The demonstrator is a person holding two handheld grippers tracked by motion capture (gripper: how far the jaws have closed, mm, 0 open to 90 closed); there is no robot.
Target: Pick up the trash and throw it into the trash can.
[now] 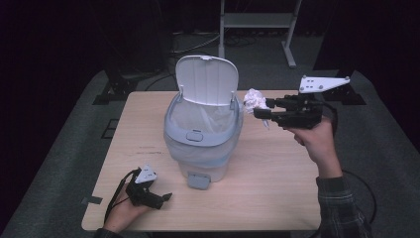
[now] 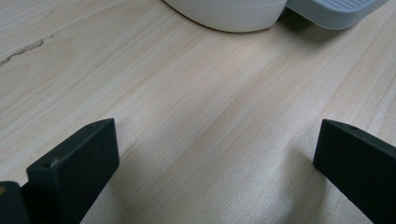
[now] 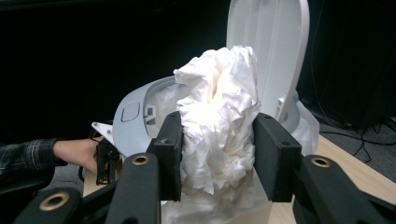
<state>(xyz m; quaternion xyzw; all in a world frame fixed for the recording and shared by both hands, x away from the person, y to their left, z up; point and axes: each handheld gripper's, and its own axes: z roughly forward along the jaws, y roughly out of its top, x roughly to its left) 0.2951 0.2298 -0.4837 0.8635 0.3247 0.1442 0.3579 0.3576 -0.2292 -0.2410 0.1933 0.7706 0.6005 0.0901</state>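
At three o'clock of the bin [image 1: 200,134], right tool [image 1: 261,107] clamps the crumpled tissue [image 1: 255,99] mid-wad: light, soft, compressible; left tool [image 1: 166,197] gapes.

We see the bin [image 1: 203,134] standing mid-table [image 1: 277,198], its lid [image 1: 207,79] raised behind and its pedal [image 1: 199,180] in front. The wad of paper [image 1: 255,98] hangs to its right, beside the rim. The left gripper [image 1: 161,198] rests near the table's front-left corner.
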